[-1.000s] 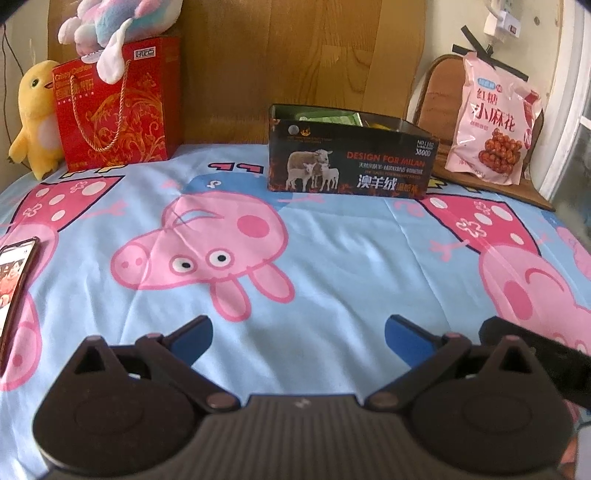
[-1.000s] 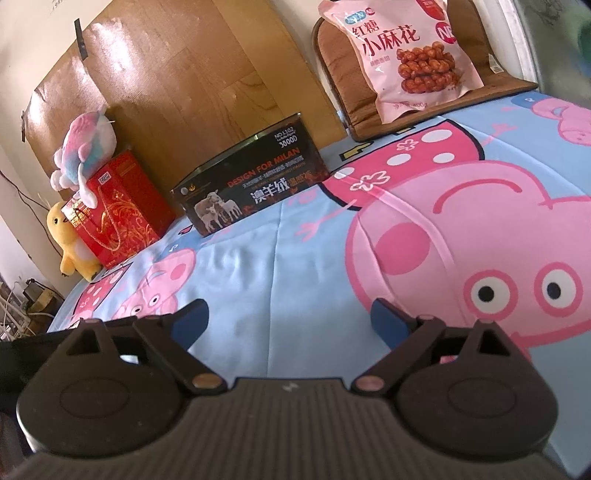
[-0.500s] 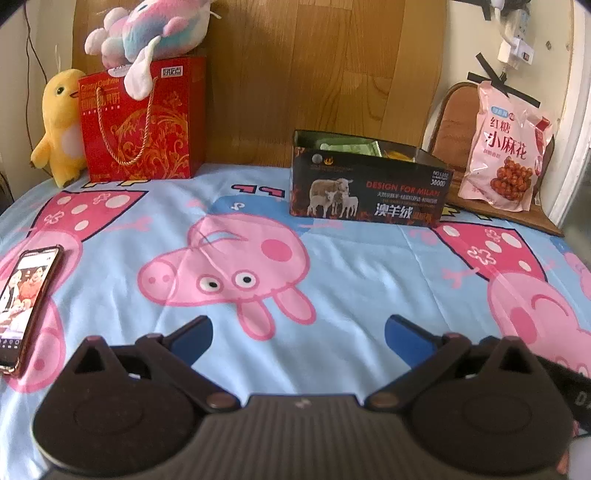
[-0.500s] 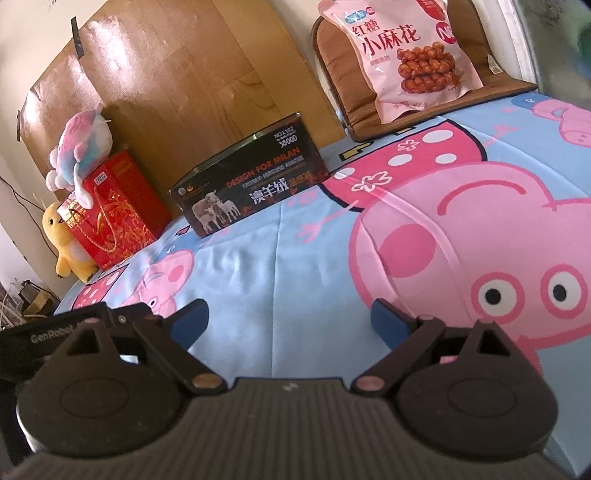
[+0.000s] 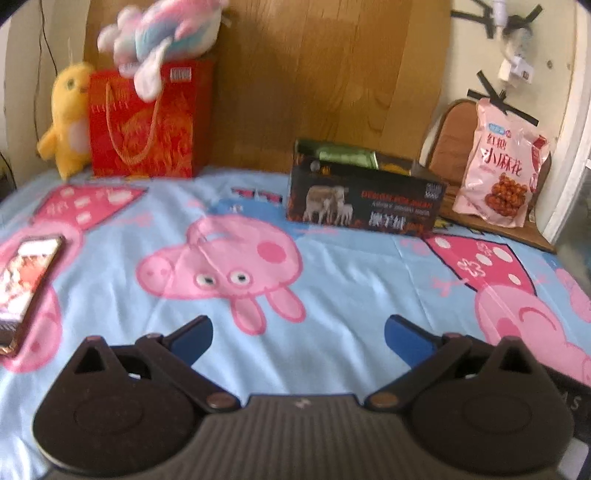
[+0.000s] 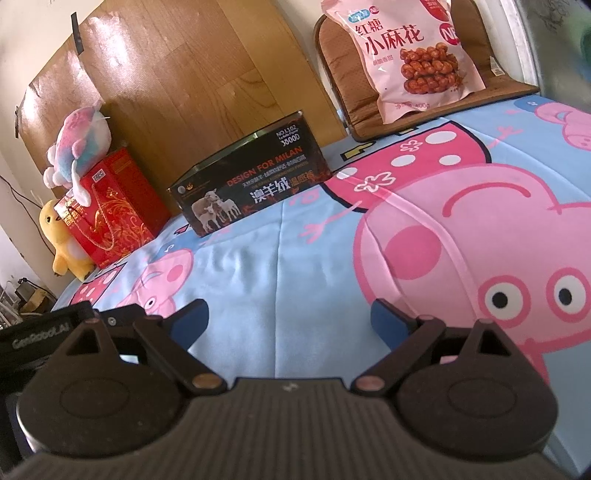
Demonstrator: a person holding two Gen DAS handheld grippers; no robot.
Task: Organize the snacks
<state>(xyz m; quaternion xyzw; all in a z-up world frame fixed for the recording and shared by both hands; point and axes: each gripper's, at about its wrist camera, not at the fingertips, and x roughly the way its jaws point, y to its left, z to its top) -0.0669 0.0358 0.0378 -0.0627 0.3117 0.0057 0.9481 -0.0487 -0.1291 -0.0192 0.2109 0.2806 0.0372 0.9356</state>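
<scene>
Both tools hover low over a bedsheet printed with pink cartoon pigs on blue. The left gripper fills the bottom of its frame, blue-tipped fingers spread wide with nothing between them. The right gripper is likewise spread wide and empty at the bottom of its own view.

The pink snack bag leans upright against a brown cushion at the right edge of the left view; in the right view it sits at the top right. Just left of it, near the frame's centre, a dark box printed with sheep stands open-topped on the sheet, with green and yellow packets showing inside.

At upper left, a red gift bag stands against the wooden headboard, a pastel plush lying on top and a yellow plush beside it. A phone lies face up at the left edge.
</scene>
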